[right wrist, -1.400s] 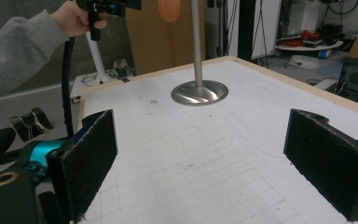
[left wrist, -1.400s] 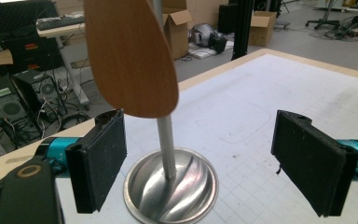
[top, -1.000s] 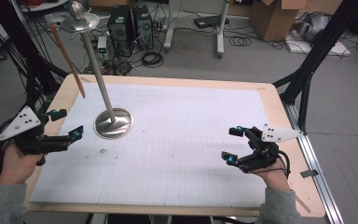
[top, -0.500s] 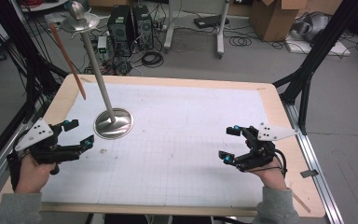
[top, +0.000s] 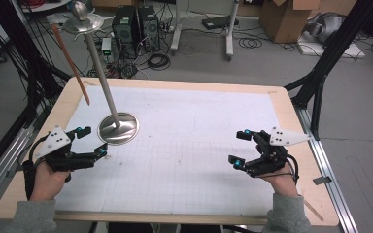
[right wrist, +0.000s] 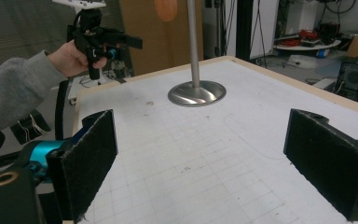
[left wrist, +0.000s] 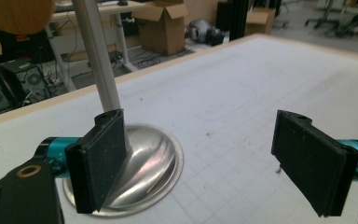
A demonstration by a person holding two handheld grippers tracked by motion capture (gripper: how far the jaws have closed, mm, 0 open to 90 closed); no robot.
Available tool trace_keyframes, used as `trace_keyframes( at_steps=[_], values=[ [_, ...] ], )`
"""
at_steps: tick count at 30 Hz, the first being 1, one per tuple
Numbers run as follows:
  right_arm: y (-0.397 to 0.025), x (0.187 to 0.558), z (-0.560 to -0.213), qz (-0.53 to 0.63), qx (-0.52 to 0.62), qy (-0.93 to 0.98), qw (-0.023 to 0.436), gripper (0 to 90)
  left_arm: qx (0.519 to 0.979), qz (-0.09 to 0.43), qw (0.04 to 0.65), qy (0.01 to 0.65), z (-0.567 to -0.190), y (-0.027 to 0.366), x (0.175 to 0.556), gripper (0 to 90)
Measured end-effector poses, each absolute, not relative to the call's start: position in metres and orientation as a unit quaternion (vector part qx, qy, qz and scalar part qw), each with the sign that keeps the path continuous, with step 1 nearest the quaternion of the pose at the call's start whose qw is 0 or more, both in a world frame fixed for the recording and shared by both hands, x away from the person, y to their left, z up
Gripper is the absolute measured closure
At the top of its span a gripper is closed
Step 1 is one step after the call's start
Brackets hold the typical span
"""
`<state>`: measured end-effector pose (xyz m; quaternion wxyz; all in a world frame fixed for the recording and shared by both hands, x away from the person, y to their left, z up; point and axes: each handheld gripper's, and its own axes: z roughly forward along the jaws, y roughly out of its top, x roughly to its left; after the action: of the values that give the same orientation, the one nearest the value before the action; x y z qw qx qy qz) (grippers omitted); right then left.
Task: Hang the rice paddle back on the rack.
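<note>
A metal stand with a round base (top: 119, 128) and a tall leaning pole (top: 97, 73) is on the white gridded mat (top: 189, 145), left of centre. A dish and ball (top: 81, 18) top the pole. My left gripper (top: 92, 141) is open just left of the base, nothing between its pads. Its own view has the base (left wrist: 154, 163) and pole (left wrist: 98, 60) right behind the left pad (left wrist: 98, 163). My right gripper (top: 238, 147) is open over the mat's right side, holding nothing. From there the stand base (right wrist: 196, 93) lies far ahead, with the left gripper (right wrist: 102, 39) off to its left.
A thin orange stick (top: 70, 63) hangs slanted beside the pole, over the table's back left corner. The wooden table rim (top: 175, 85) frames the mat. Computer towers (top: 136, 29), cables and cardboard boxes (top: 284, 17) are on the floor behind.
My left gripper has moved right and forward from the table's left edge to just beside the stand base. The right gripper has shifted only slightly.
</note>
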<state>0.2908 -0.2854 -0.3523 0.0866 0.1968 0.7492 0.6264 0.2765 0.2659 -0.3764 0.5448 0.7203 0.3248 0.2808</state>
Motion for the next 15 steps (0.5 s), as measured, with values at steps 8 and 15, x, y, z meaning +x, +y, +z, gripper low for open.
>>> trace_keyframes(
  at_steps=[8, 15],
  values=[
    [-0.290, 0.291, -0.357, 0.625, 0.209, 0.746, 0.096, 8.5, 0.714, 0.273, 0.552, 0.335, -0.385, 0.267, 0.275, 18.2],
    [-0.297, 0.293, -0.365, 0.620, 0.223, 0.746, 0.099, 8.4, 0.716, 0.267, 0.552, 0.334, -0.390, 0.265, 0.272, 18.3]
  ],
)
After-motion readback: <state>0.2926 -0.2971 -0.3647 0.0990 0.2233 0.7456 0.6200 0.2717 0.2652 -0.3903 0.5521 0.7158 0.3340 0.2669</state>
